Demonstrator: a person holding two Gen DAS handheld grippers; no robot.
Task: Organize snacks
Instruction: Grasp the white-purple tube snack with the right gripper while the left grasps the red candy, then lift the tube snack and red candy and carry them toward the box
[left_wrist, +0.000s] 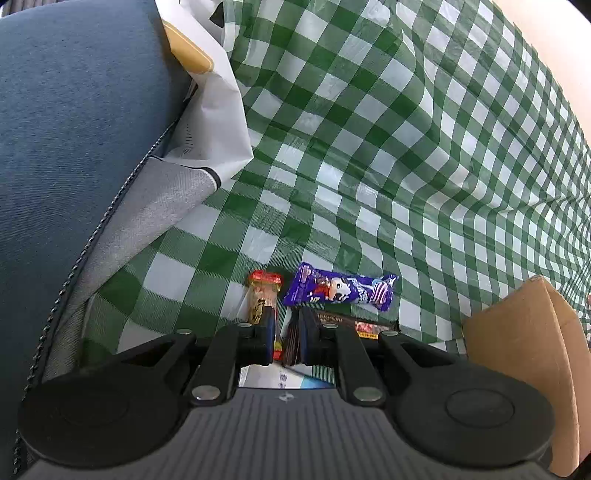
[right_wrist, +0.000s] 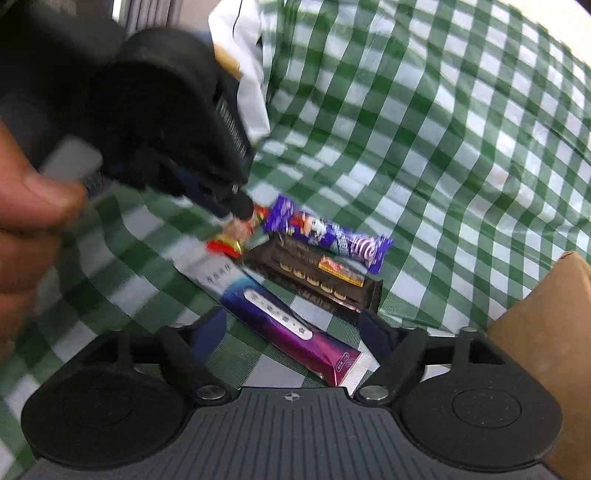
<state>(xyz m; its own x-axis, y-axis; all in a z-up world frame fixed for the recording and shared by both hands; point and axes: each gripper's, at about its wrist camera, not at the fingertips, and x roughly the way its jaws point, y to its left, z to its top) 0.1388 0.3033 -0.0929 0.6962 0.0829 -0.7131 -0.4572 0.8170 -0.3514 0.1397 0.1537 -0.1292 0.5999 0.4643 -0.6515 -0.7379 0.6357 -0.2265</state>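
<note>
Several snacks lie together on a green checked cloth (left_wrist: 369, 166). A purple bar (left_wrist: 340, 291) (right_wrist: 328, 232) lies farthest, with a dark brown biscuit packet (left_wrist: 369, 326) (right_wrist: 317, 280) just before it. A small red-ended candy (left_wrist: 264, 291) (right_wrist: 236, 236) lies to their left. My left gripper (left_wrist: 287, 332) (right_wrist: 240, 210) hovers over the candy, its jaws a narrow gap apart, with wrapper ends showing through the gap. A long white-and-purple packet (right_wrist: 288, 321) lies between the wide-apart fingers of my open right gripper (right_wrist: 291, 332), and the pads are not touching it.
A cardboard box (left_wrist: 528, 350) (right_wrist: 546, 332) stands at the right. A blue cushion (left_wrist: 74, 147), grey fabric (left_wrist: 155, 221) and a white bag (left_wrist: 218, 110) fill the left. A person's hand (right_wrist: 29, 221) holds the left gripper.
</note>
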